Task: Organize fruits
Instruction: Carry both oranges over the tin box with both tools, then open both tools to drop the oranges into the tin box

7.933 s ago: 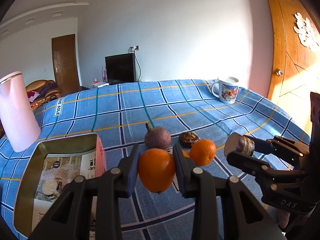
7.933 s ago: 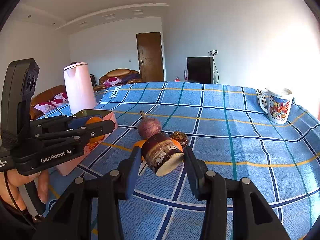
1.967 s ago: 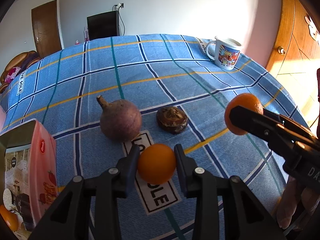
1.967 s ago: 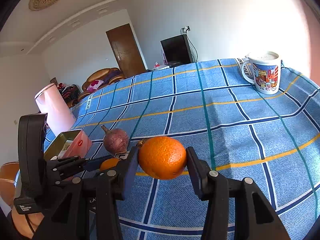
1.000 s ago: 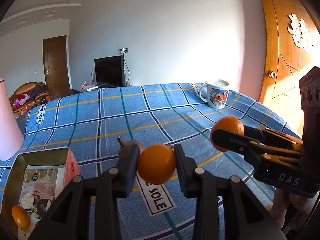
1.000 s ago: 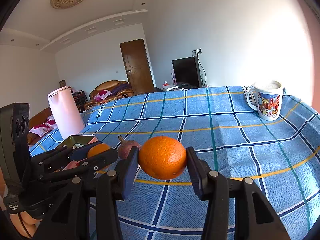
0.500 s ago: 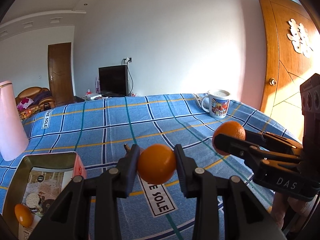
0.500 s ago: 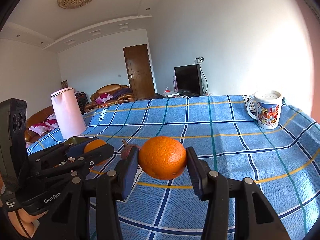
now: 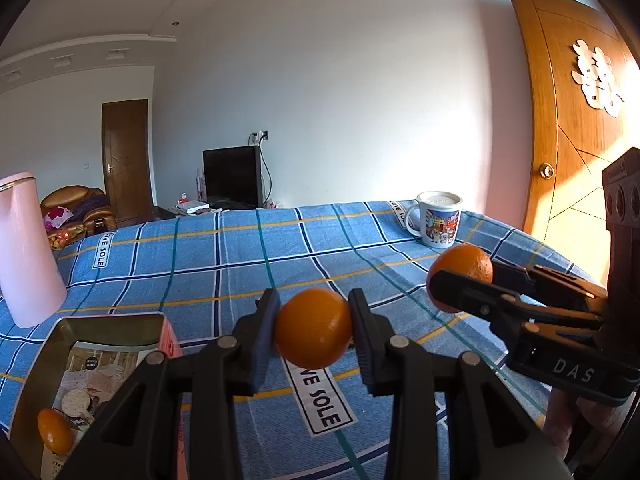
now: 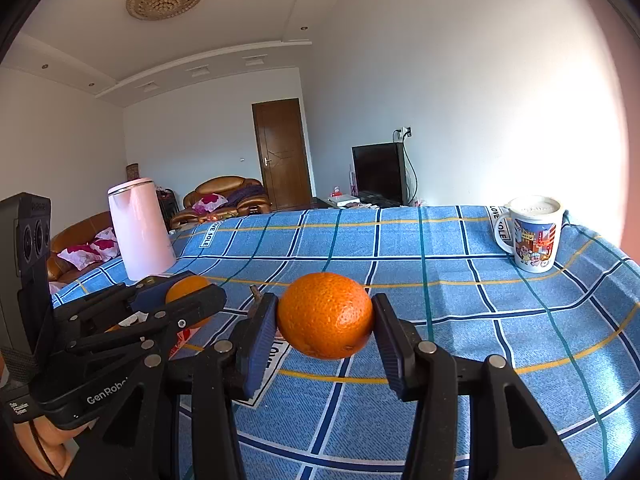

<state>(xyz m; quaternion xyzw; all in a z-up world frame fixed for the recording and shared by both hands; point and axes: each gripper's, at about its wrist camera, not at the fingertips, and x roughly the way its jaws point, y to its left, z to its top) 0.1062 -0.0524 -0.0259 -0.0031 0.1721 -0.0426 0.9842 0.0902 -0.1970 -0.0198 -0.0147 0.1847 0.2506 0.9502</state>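
Both grippers have tilted up since a moment ago; left gripper [image 9: 313,328] clamps a smooth orange [image 9: 313,328], right gripper [image 10: 325,321] a dimpled orange [image 10: 325,321], above the blue cloth [image 10: 460,280].

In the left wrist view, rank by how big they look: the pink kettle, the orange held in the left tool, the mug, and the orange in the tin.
As they look in the left wrist view:
1. pink kettle
2. held orange, though nearness to the camera inflates it
3. mug, far across the table, so it may really match or beat the orange
4. orange in the tin, partly cut off
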